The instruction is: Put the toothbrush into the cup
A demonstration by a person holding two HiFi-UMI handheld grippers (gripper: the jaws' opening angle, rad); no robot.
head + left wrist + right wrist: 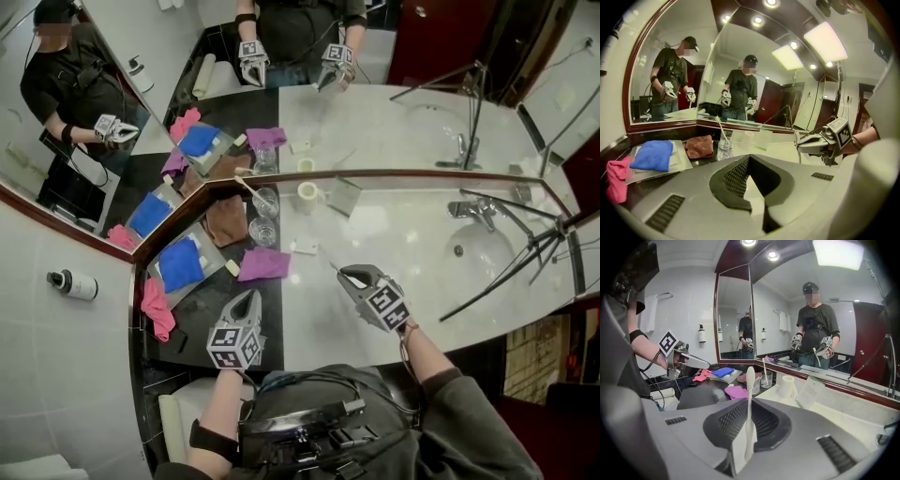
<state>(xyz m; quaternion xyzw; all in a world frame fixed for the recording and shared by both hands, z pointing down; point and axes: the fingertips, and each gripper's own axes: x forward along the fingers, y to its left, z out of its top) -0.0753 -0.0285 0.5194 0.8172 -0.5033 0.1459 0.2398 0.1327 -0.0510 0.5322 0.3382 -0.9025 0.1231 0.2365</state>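
Note:
My right gripper (345, 273) (749, 427) is shut on a white toothbrush (749, 404), which stands upright between its jaws, above the pale counter (394, 244). Two clear glass cups stand near the mirror corner. The far cup (265, 202) (765, 378) holds another white toothbrush. The near cup (262, 232) is partly hidden behind the held brush in the right gripper view. My left gripper (251, 300) (751, 187) is shut with nothing in it, left of the right one and over the dark counter part. It faces the glass cup (724, 148).
A tray with a blue cloth (181, 264), a pink cloth (155, 309), a purple cloth (264, 264) and a brown cloth (225, 220) lie at the left. A white mug (309, 192) and a card (342, 197) stand by the mirror. The sink (487, 248), faucet (473, 208) and tripod legs (506, 272) are right.

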